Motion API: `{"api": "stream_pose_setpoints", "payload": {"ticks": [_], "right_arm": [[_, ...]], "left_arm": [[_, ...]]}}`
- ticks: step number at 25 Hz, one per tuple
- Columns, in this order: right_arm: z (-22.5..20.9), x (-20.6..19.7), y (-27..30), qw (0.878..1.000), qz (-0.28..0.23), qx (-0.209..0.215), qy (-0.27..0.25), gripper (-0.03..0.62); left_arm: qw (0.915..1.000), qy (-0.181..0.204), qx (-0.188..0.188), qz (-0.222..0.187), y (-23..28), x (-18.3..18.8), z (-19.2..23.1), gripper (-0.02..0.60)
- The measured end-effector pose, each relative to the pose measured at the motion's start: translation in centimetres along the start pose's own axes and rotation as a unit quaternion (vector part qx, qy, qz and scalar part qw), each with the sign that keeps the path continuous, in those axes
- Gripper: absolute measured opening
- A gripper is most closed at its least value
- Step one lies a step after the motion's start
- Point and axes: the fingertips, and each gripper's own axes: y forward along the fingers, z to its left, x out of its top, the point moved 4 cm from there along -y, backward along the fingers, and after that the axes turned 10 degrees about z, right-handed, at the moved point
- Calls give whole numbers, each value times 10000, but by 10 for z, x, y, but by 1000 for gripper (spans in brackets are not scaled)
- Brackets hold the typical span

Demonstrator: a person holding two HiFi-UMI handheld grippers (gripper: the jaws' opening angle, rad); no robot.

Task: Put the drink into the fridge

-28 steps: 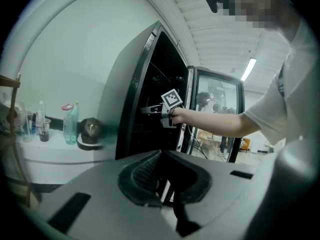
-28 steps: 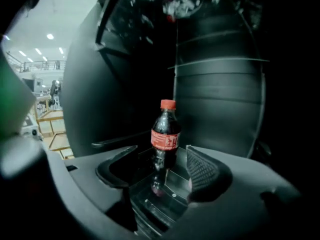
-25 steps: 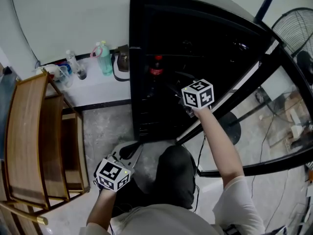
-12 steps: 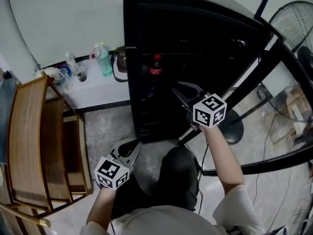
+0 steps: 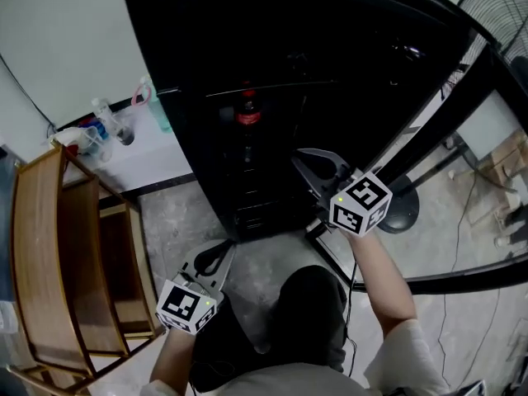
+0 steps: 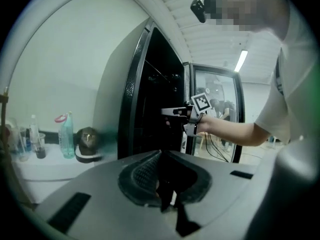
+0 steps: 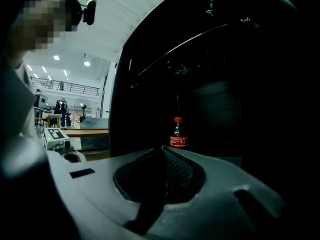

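A dark cola bottle [image 5: 247, 114] with a red cap and red label stands upright on a shelf inside the open black fridge [image 5: 330, 48]. It also shows straight ahead in the right gripper view, bottle [image 7: 178, 135]. My right gripper [image 5: 312, 165] is shut and empty, held outside the fridge opening, well back from the bottle. My left gripper [image 5: 211, 261] hangs low over the floor near my legs, shut with nothing in it. The glass fridge door [image 5: 462, 139] stands swung open to the right.
A wooden chair [image 5: 66, 262] stands at the left. A white ledge [image 5: 140, 151] along the wall carries a green-tinted bottle [image 5: 157, 110] and several small containers. A standing fan [image 5: 495, 23] and cables are behind the glass door at right.
My right gripper has drawn back out of the fridge toward me and its jaws have shut, leaving the bottle on the shelf. The head view has shifted; the left gripper barely moved.
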Motion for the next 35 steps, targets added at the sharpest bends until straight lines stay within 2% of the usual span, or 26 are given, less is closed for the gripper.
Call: {"api": "stream_pose_setpoints", "payload": {"ticks": [6, 8, 10, 11, 14, 15, 19, 21, 24, 27, 30, 35], "right_arm": [[9, -1, -5, 9989, 60, -41, -467, -3], [2, 1, -1, 9984, 98, -42, -564, -3], [0, 7, 0, 9984, 114, -18, -559, -3], [4, 12, -4, 9985, 128, -4, -529, -3], [21, 38, -26, 9994, 197, 59, -287, -3], [27, 50, -34, 9996, 217, 81, -175, -3], [41, 95, -67, 9994, 296, 30, 195, -3], [47, 119, -88, 9988, 335, -88, 360, -3], [60, 155, -122, 9969, 534, -395, 419, -3], [78, 188, -159, 9931, 682, -734, 613, -3], [109, 228, -200, 9900, 805, -819, 819, -3], [177, 290, -255, 9868, 1024, -810, 958, -3]], "left_arm": [[9991, 173, -262, -276, 16, 24, 3, 14], [9983, 513, 56, -285, 23, 30, 3, 14], [9961, 831, 292, -58, 23, 43, -5, 14], [9964, 820, 200, 48, 21, 53, -12, 14], [9982, 472, -305, 225, 6, 90, -32, 14], [9981, 425, -341, 278, -1, 104, -36, 14], [9974, 523, -60, 488, -29, 160, -49, 14], [9980, 366, -148, 490, -47, 190, -59, 14], [9985, 152, -216, 488, -83, 236, -77, 14], [9985, 165, -132, 499, -127, 283, -96, 14], [9988, 244, -80, 419, -169, 323, -117, 14], [9990, 80, -77, 433, -237, 374, -150, 14]]}}
